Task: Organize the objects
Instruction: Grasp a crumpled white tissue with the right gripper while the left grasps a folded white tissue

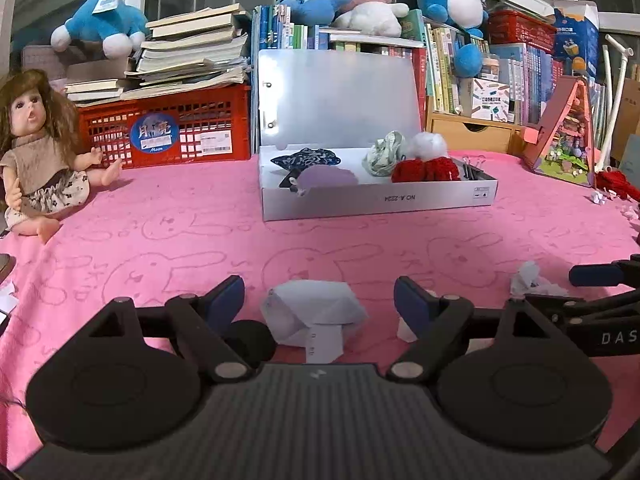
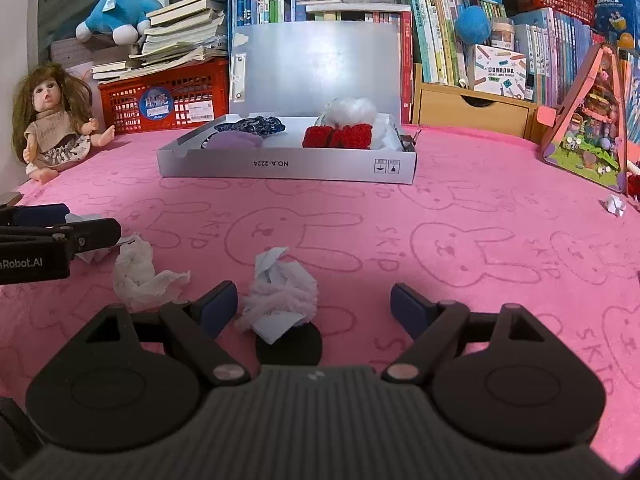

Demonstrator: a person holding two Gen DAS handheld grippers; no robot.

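The folded white paper (image 1: 316, 316) lies between the spread left hand-held gripper (image 1: 319, 300), long axis left-right. The right hand-held gripper (image 2: 312, 300), level and spread, flanks a crumpled paper wad (image 2: 280, 292) on the pink counter (image 2: 480, 208).

My left wrist camera sits low over the pink bunny-print cloth (image 1: 160, 216), looking along my fingers toward the open white box (image 1: 376, 200) and the bookshelf (image 1: 480, 68) behind. My right wrist camera faces the same way from just to the right, equally low. Both share the box (image 2: 288, 168), the doll (image 1: 36, 152) (image 2: 52, 120) and the red crate (image 1: 168, 128).
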